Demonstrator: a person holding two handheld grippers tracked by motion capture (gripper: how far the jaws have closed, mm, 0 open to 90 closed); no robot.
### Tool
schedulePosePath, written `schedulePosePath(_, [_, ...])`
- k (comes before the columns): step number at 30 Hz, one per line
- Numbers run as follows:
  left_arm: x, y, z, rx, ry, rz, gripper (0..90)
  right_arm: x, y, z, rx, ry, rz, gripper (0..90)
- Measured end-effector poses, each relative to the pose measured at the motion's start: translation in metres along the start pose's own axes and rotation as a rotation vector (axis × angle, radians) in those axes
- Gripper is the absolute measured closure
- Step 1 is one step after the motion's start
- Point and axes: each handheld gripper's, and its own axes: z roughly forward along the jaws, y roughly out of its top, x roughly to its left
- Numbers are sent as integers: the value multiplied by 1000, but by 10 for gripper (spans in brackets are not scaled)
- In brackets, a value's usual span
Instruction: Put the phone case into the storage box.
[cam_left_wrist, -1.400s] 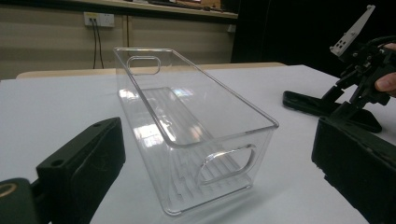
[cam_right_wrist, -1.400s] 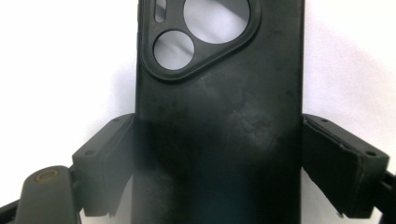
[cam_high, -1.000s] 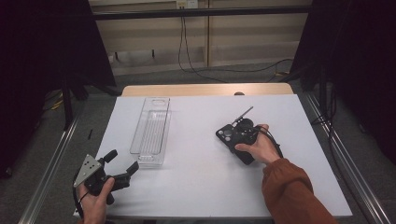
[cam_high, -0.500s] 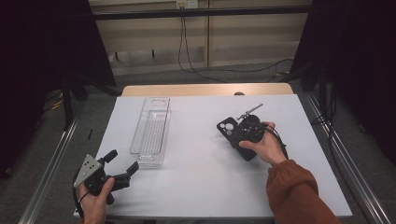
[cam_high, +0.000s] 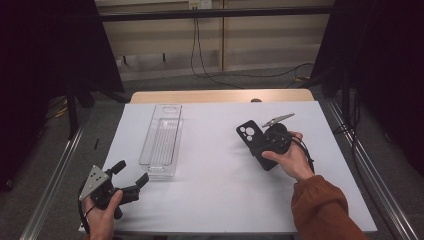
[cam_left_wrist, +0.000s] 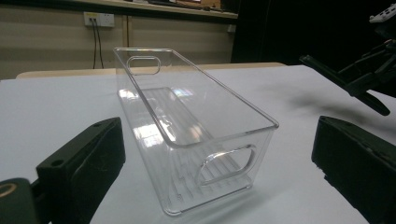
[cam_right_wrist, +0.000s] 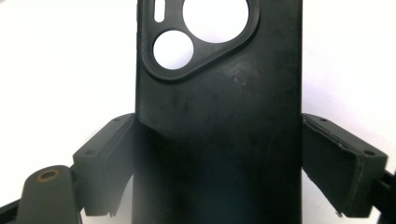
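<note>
Right tongs (cam_high: 256, 142) clamped on one phone case (cam_high: 248, 132), left tongs (cam_high: 131, 175) agape near one clear bin (cam_high: 162, 140).

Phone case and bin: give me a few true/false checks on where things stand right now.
1. The right gripper has the black phone case between its jaws. True.
2. The phone case lies inside the clear plastic bin. False: it is in the right gripper, well apart from the bin.
3. The bin holds nothing. True: the left gripper view shows its bare ribbed floor.
4. The left gripper is shut on the bin's near end. False: its jaws stand open, short of the bin, with nothing between them.
5. The case's camera cut-outs point away from the right gripper. True.
</note>
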Motion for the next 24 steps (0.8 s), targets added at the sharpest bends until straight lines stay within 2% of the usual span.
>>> schedulePosePath(2, [0,0,0,-3,1,-3,28,-1,-2,-3,-22,2,-13,146])
schedulePosePath(7, [0,0,0,-4,-3,-2,28,-1,-9,-6,-78,0,10,146])
schedulePosePath(15, [0,0,0,-4,-3,-2,28,-2,-24,-11,-170,1,16,145])
schedulePosePath(20, [0,0,0,-4,-1,-2,28,-2,-31,-17,-254,-5,4,144])
schedulePosePath(24, [0,0,-1,-5,-1,-2,28,-1,-37,-23,-302,-14,-1,145])
